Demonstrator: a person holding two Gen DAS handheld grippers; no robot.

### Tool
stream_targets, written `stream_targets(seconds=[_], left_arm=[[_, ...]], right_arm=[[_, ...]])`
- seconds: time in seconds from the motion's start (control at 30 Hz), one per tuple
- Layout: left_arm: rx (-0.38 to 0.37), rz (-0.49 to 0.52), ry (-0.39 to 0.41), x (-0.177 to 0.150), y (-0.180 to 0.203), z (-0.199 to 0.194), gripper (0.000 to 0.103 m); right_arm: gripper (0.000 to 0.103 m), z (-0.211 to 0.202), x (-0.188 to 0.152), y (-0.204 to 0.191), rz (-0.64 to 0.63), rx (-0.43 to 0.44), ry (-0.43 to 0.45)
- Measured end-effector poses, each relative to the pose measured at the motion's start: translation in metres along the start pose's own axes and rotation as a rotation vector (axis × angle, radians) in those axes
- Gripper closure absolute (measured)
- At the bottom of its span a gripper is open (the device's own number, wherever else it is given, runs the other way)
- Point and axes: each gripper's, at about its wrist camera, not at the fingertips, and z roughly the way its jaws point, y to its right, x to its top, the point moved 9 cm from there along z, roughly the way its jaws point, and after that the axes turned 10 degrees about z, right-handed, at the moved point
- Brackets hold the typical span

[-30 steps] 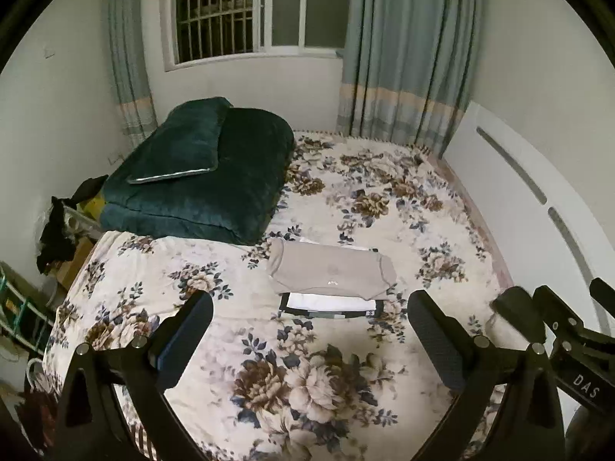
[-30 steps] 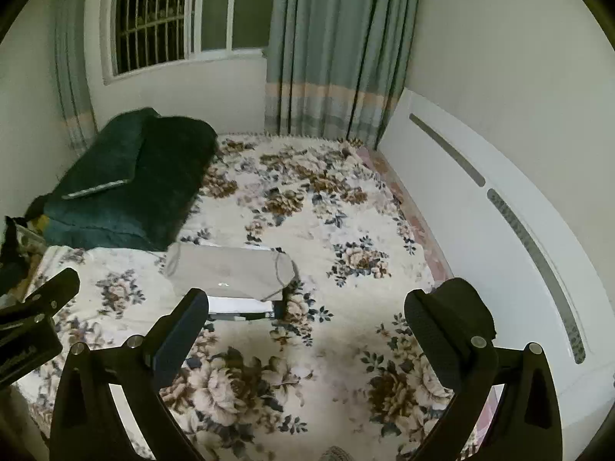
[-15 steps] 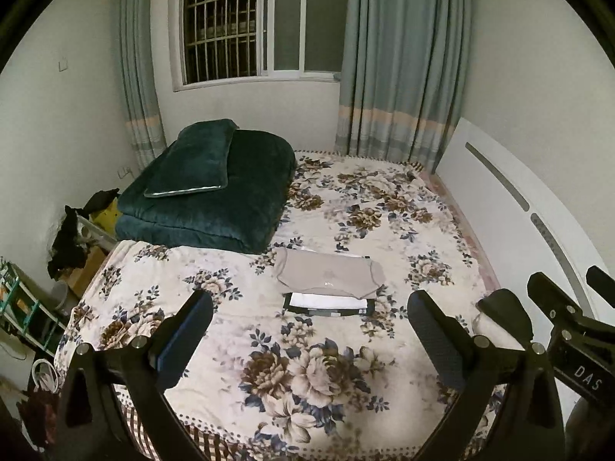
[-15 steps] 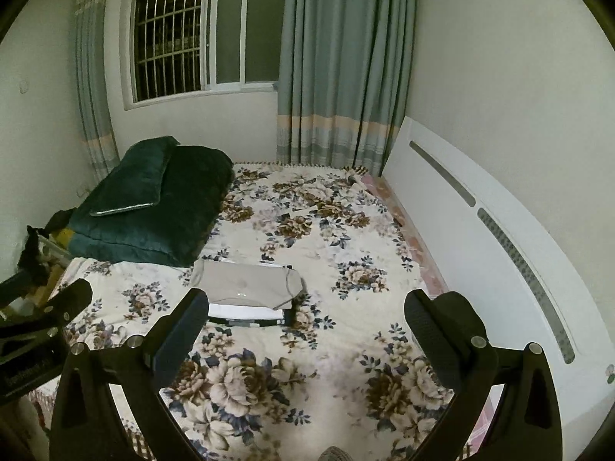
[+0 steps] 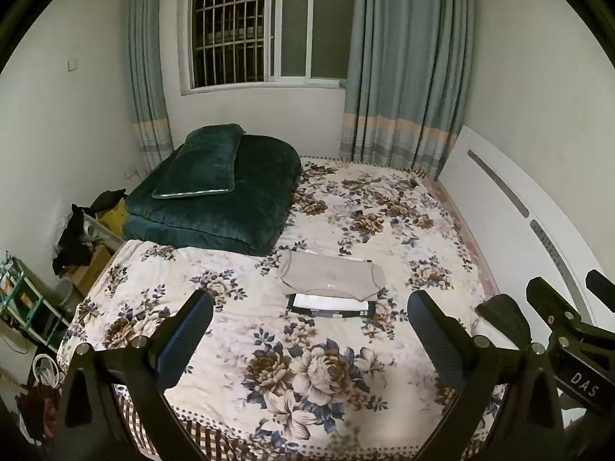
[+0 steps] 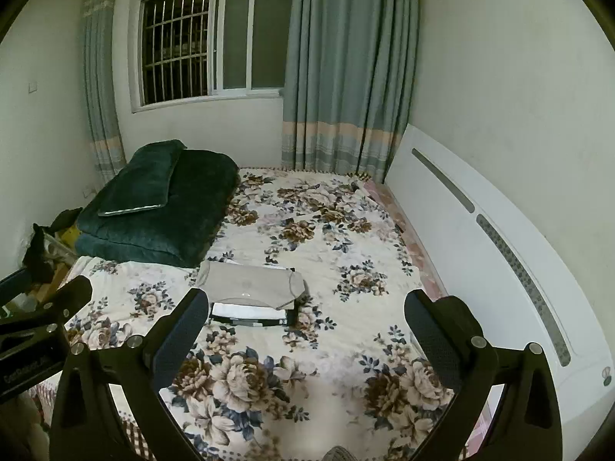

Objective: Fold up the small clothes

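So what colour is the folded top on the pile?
Beige folded top, clearest in the left wrist view.

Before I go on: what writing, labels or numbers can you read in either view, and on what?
"DAS": white letters on the right gripper, seen in the left wrist view.
Pale lettering on the left gripper, seen in the right wrist view: too blurred to read.
Small mark on the folded beige garment: unreadable.

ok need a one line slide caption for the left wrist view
Open left gripper above a floral bed, folded beige garment stacked on folded clothes, right gripper alongside.
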Motion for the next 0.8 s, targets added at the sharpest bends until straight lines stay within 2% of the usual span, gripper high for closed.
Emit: stream_targets(seconds=[0.8], left_arm=[[0.005, -0.001, 0.007, 0.0028, -0.0006, -0.0071, 0.000]], right_arm=[[0.000, 0.0076, 0.0035, -0.0039, -0.009, 0.024, -0.019]])
